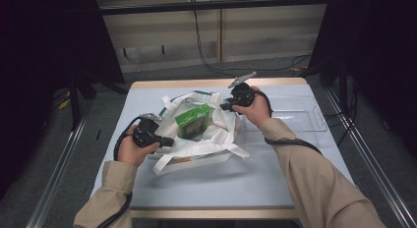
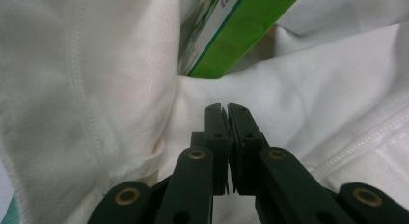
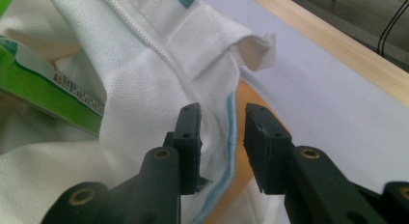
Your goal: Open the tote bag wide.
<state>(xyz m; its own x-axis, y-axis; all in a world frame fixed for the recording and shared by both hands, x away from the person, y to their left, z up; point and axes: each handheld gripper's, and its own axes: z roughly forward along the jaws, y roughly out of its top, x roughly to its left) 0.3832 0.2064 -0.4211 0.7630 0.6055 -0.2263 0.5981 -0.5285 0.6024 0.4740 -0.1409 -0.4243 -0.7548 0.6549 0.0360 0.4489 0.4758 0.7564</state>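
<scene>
Here, left claw clenched, jaws pressed together on a pinch of white cloth at the near edge of the bag. Right claw released, jaws parted astride the bag's far rim, blue-trimmed edge between them, not yet nipped. Just past the left jaws, green box tilted inside the bag's mouth, one corner sunk into the folds; from above, same box lying in the open bag at mid desk. Clear tray just beside the bag, on the right. Bag soft and limp, likely to sag and fold wherever unsupported; best taken at the stitched rim or the straps, where doubled cloth gives a firmer bite. Box light and stiff by its looks, glossy sides perhaps slippery; better gripped across its thin edges.
</scene>
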